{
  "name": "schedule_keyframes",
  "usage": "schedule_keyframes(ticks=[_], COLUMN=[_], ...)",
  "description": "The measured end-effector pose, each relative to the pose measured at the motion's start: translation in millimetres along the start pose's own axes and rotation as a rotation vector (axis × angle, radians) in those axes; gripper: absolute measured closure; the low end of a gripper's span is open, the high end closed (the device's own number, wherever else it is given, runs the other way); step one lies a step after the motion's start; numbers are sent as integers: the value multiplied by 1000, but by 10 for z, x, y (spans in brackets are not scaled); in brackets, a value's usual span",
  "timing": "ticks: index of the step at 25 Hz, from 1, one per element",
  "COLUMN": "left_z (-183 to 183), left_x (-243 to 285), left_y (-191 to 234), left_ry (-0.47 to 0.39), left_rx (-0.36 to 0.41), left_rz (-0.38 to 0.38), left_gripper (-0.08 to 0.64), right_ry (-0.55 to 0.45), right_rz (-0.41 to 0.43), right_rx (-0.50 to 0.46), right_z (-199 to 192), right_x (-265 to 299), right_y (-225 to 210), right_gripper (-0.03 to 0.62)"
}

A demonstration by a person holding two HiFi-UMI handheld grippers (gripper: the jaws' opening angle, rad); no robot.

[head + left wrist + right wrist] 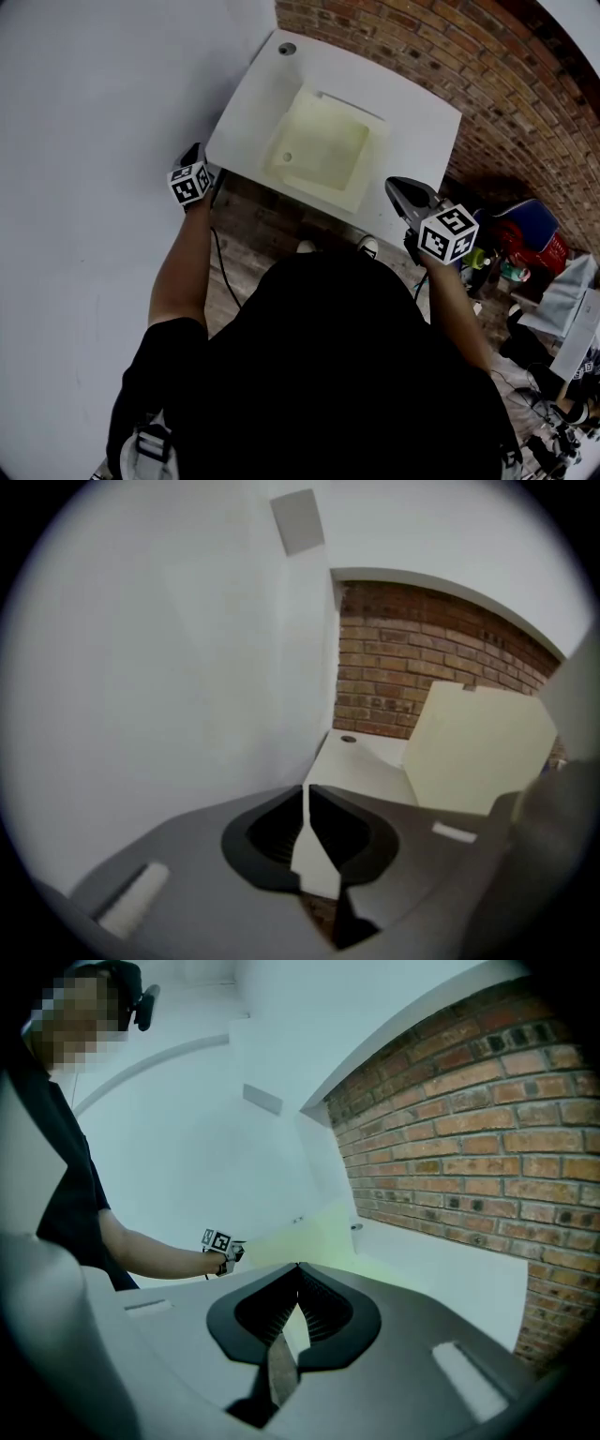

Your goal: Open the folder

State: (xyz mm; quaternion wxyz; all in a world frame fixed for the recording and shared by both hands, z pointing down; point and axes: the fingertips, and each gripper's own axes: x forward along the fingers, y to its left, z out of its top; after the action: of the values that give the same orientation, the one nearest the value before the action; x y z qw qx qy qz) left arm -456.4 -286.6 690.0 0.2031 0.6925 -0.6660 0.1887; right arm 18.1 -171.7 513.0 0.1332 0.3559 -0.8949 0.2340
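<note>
Spotted the folder (323, 150) in the middle of the desk (412, 122), pale yellow, cover tipped up at a slant. Found the left gripper (200, 159) off the desk's near left corner, jaws pinched to a hairline slit, nothing between them. Caught the right gripper (398, 190) by the near right edge, jaws closed tip to tip, empty as well. Saw neither gripper touching the folder. Noted a brick wall (487, 66) behind the desk, a white wall (94, 112) along its left, clutter (525, 244) off to the right.
</note>
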Motion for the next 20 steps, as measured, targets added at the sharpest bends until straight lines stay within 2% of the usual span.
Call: schedule_keyframes(ticks=[11,15,20], left_z=[829,1022,1213], left_x=[-380,-489,-641], left_y=[-643,-828,-991], left_ry=[-205,-233,-274], left_rx=[93,120,151], left_rz=[-141,-180,-211], left_gripper=[545,548,548], right_ry=[5,-8,-33], right_rz=[-20,-36,-97], right_rx=[-41,-43,-51], right_z=[75,112,175], right_x=[30,2,-64], right_y=[44,10,-92], right_gripper=[592,592,592])
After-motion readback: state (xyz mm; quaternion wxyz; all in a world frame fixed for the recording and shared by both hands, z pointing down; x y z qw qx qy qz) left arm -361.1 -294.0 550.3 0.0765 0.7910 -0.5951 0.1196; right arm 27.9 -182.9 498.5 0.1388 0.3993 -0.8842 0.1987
